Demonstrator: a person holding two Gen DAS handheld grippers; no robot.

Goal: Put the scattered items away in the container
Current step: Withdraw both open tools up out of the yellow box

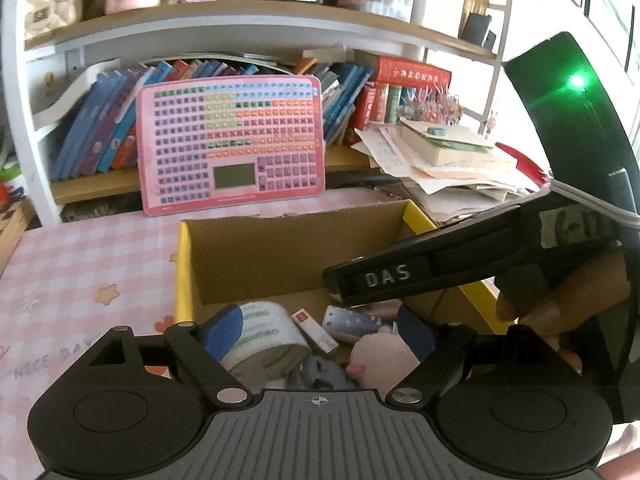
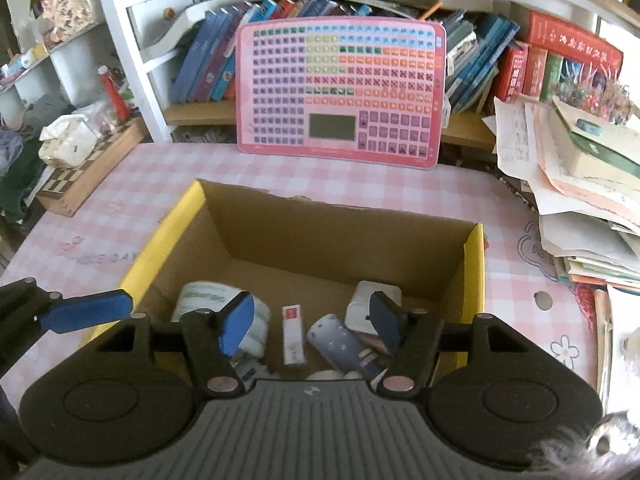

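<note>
A cardboard box (image 1: 184, 272) with yellow outer walls stands on the pink checked table; it also fills the middle of the right wrist view (image 2: 160, 248). Inside lie a white roll with green print (image 1: 264, 336) (image 2: 200, 298), a small white and red packet (image 1: 316, 330) (image 2: 293, 334), a blue-grey patterned case (image 1: 352, 322) (image 2: 344, 340), a pink plush (image 1: 380, 360) and a white device (image 2: 362, 300). My left gripper (image 1: 320, 334) hangs open over the box's near end, its pads touching nothing. My right gripper (image 2: 311, 326) is open above the packet and case, holding nothing.
A pink keyboard-like board (image 1: 230, 144) (image 2: 340, 92) leans on the bookshelf behind the box. A sliding stack of papers and books (image 1: 448, 160) (image 2: 580, 184) crowds the right side. A wooden chessboard box (image 2: 80, 176) sits at the far left table edge.
</note>
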